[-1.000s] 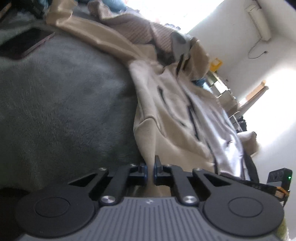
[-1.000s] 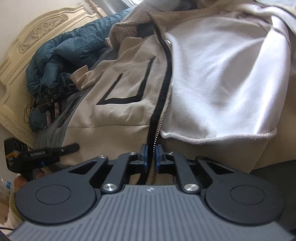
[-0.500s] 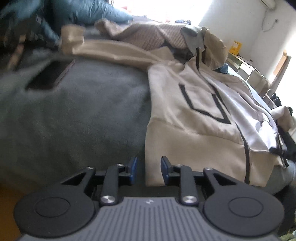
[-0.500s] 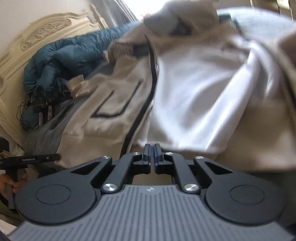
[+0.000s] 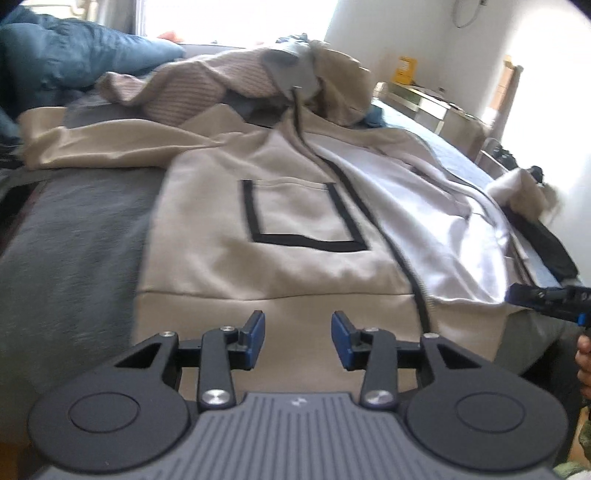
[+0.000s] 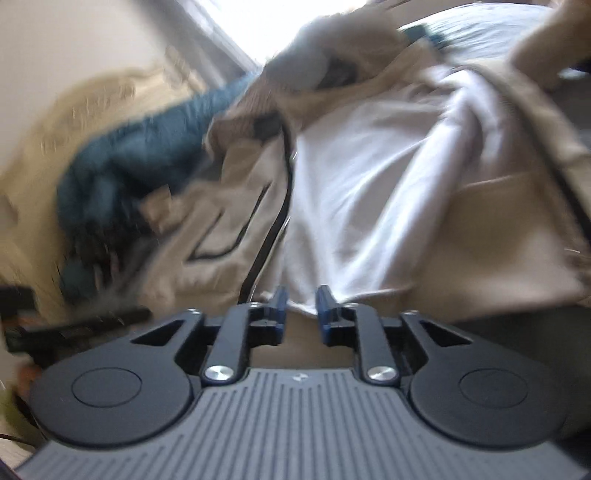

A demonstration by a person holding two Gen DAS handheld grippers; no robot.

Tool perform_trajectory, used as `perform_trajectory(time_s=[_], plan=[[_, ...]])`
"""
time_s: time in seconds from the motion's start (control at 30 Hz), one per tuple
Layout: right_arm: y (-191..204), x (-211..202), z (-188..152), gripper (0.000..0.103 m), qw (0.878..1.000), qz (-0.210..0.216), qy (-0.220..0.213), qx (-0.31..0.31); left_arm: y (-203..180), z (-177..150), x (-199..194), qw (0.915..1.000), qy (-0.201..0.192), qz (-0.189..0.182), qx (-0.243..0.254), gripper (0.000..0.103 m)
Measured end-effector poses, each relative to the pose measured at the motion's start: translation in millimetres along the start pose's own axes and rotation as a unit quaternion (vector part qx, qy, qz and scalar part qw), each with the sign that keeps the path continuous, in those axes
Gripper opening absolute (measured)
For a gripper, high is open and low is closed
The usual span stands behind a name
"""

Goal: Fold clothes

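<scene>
Your left gripper point(image 5: 298, 339) and right gripper point(image 6: 301, 309) have just been opening, both empty, over the beige zip hoodie point(image 5: 295, 206) spread at twelve o'clock on the grey blanket point(image 5: 74, 236); soft and floppy, probably best pinched at the thick hem.

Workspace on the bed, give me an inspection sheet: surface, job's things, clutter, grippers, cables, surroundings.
Surface: grey blanket on a bed.
Job's things: beige zip jacket lying open, white lining showing, hem toward the grippers.
Clutter: teal quilt; ribbed beige garment behind the jacket.
Grippers: left gripper open, jaws just opened, nothing between; right gripper open, jaws just opened, off the hem.
Cables: one on the far wall.
Surroundings: bright window; carved headboard, blurred.
</scene>
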State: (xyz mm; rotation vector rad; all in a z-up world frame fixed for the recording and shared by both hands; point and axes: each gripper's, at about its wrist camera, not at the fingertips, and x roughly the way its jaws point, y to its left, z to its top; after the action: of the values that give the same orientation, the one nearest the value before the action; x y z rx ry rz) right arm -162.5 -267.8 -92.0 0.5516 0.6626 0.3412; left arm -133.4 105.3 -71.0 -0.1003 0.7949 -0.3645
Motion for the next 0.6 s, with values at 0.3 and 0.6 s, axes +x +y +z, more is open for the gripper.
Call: perform_trajectory(time_s=[0.3,0.6], plan=[[-50.6,-69.3,7.6,0.049,0.975,-0.196,-0.102,0.008,-83.2,4.5,38.7,0.9921,-0.004,-0.093,0.084,0.044],[-84.5,-41.5,17.2,0.061,0.987,-0.151,-0.048,0.027,-170.3,-27.9,55.4,0.9624,0.009,-0.156,0.222,0.051]])
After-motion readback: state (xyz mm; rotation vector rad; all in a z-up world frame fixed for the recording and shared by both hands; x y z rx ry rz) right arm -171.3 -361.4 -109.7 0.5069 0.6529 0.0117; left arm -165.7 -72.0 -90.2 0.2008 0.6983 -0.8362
